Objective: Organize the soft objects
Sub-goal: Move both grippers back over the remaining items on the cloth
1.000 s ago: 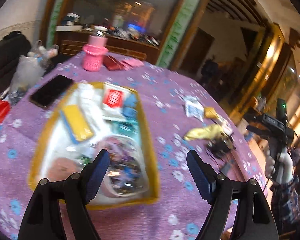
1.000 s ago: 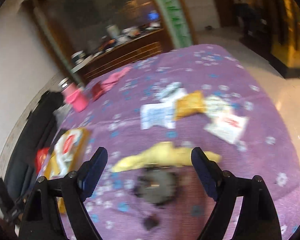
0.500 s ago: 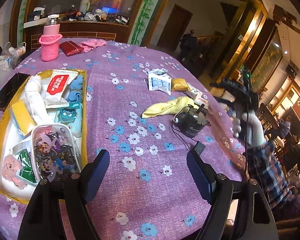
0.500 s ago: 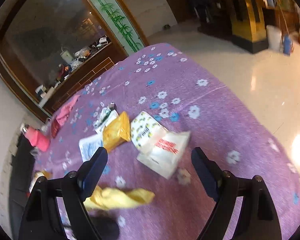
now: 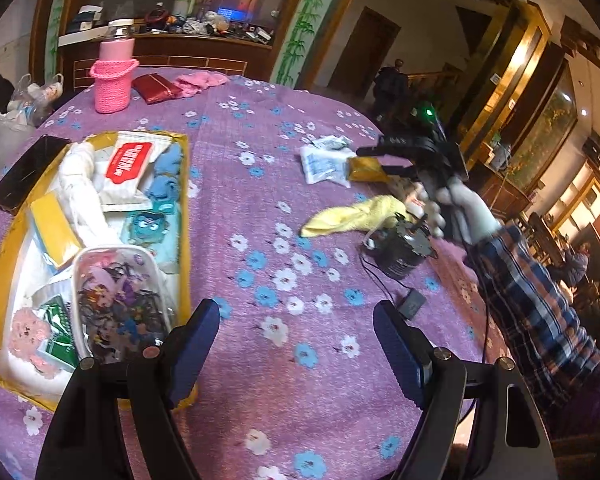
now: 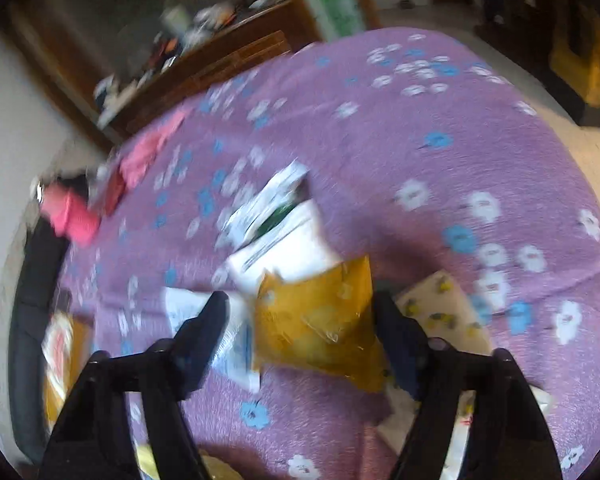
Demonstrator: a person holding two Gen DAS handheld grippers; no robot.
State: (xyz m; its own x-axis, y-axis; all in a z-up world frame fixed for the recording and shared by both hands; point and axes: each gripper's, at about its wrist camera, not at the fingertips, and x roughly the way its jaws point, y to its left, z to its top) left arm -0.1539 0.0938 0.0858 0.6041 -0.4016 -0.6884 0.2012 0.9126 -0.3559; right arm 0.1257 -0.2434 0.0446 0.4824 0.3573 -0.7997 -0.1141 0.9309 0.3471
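While the right wrist view is blurred by motion, the counter (image 5: 260, 184) with its purple flowered cloth is clear in the left wrist view, though its near edge is cut off by the frame. On its left side lies the yellow tray (image 5: 186, 216), already filled w/ soft things: a white packet w/ red label (image 5: 126, 164), a clear pouch (image 5: 118, 304), blue plush pieces; its near corner is hidden behind the left gripper (image 5: 296, 344). This gripper hangs above bare cloth beside the tray, jaws well apart, nothing between them.

A plaid sleeve (image 5: 536, 312) comes in from the right edge, and the gloved hand (image 5: 456, 208) holds the right gripper (image 6: 300, 332) tilted down over the loose packets. Its jaws have just been closing, and the orange packet (image 6: 324, 320) sits between them. The left pad is apart from the packet's edge; whether the right pad touches it I cannot tell, bc of blur. Beside the orange packet lie a white packet (image 5: 322, 164) and a dotted packet (image 6: 440, 304), partly covered by the right finger. The yellow cloth (image 5: 348, 216) lies nearer, just beside a black round device (image 5: 400, 252) w/ a thin cable.
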